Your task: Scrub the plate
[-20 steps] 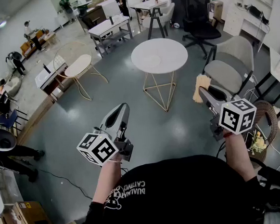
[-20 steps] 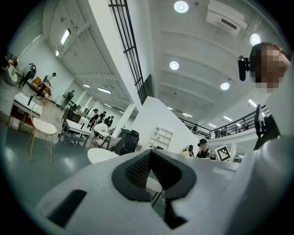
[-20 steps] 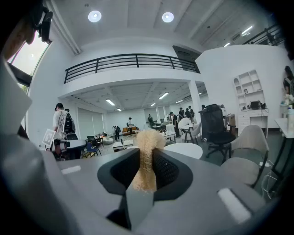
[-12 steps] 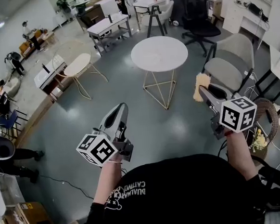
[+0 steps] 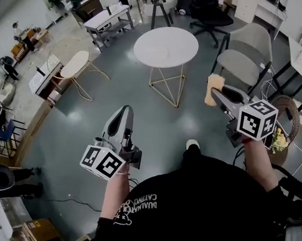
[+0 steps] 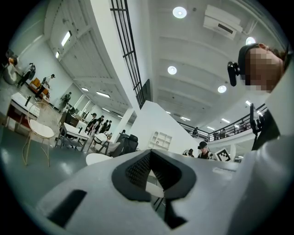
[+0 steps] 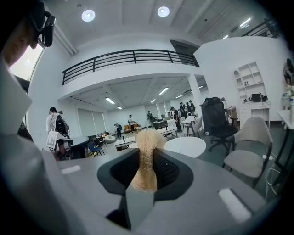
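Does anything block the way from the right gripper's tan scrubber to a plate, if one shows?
No plate shows in any view, so no path can be judged. The right gripper holds the tan scrubber over the floor.

The glossy grey floor (image 5: 156, 124) carries a round white table (image 5: 166, 47) (its top bare), a grey chair (image 5: 243, 66) and a desk (image 5: 106, 18).

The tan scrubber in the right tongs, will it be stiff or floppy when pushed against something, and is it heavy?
Probably soft: the tan scrubber looks fuzzy and pinches narrow where the right tongs clamp it. Likely light, since it stands up past the tips without sagging. It should bend when pushed, not slip, though I can't be sure.
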Available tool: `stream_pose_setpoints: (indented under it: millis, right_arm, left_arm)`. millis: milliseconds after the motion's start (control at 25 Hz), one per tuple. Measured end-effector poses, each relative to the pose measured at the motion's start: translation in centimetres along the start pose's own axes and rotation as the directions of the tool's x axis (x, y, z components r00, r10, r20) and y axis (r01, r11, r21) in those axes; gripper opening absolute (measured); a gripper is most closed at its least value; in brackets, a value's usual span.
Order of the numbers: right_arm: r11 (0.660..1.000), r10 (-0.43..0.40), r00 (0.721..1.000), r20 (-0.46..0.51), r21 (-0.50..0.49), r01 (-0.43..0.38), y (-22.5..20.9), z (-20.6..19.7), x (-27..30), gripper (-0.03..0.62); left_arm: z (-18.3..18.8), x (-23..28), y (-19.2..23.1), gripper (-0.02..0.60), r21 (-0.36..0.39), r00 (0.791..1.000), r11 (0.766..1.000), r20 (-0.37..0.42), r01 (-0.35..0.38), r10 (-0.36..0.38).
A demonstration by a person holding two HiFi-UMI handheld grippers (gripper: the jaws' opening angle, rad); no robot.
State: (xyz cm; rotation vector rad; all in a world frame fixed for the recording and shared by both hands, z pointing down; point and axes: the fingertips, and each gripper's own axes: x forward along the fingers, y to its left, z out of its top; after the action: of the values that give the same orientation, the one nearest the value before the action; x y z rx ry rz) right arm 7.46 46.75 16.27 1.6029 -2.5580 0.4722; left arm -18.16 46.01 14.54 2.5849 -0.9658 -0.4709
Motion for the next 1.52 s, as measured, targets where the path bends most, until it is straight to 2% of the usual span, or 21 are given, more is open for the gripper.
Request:
stream_pose_setpoints:
  millis: [280, 600, 840, 1000, 1120, 1320, 1520]
  right_arm:
    - [1.0, 0.004, 0.999, -0.042, 0.012, -0.003, -4.7, -0.6, 4.3, 0.098]
    - [0.999, 0.045, 0.997, -0.064, -0.013, -0.046, -10.7, 3.6, 12.1, 0.098]
    - [0.995, 0.081, 0.994, -0.074, -0.058, -0.086, -16.3, 8.2, 18.5, 0.098]
    - [0.991, 0.108, 0.991, -0.079, -0.071, -0.113, -19.7, 10.6, 23.0, 0.098]
    - [0.987, 0.132, 0.988, -0.083, -0.084, -0.139, -21.8, 12.1, 26.4, 0.098]
    - [0.983, 0.154, 0.984, -0.087, -0.091, -0.162, -23.0, 12.5, 29.1, 0.098]
    - [0.984, 0.171, 0.98, -0.098, -0.039, -0.175, -24.7, 12.1, 30.4, 0.098]
  left_arm:
    - [-2.0, 4.9, 2.4, 0.0, -0.001, 0.999, 1.0, -0.032, 0.014, -0.014]
    - [-0.1, 13.0, 7.6, 0.0, -0.012, 0.999, 1.0, -0.038, 0.01, -0.01]
    - [0.9, 20.3, 11.5, 0.0, -0.027, 0.999, 0.999, -0.042, -0.021, 0.02]
    - [0.9, 24.7, 14.5, 0.0, 0.019, 0.994, 0.997, -0.079, -0.076, 0.078]
    - [1.7, 27.5, 16.6, 0.0, 0.022, 0.994, 0.995, -0.053, -0.096, 0.097]
    - [2.0, 29.0, 18.9, 0.0, 0.008, 0.991, 0.991, -0.026, -0.132, 0.132]
    - [1.4, 30.7, 19.7, 0.0, -0.001, 0.985, 0.986, -0.054, -0.165, 0.165]
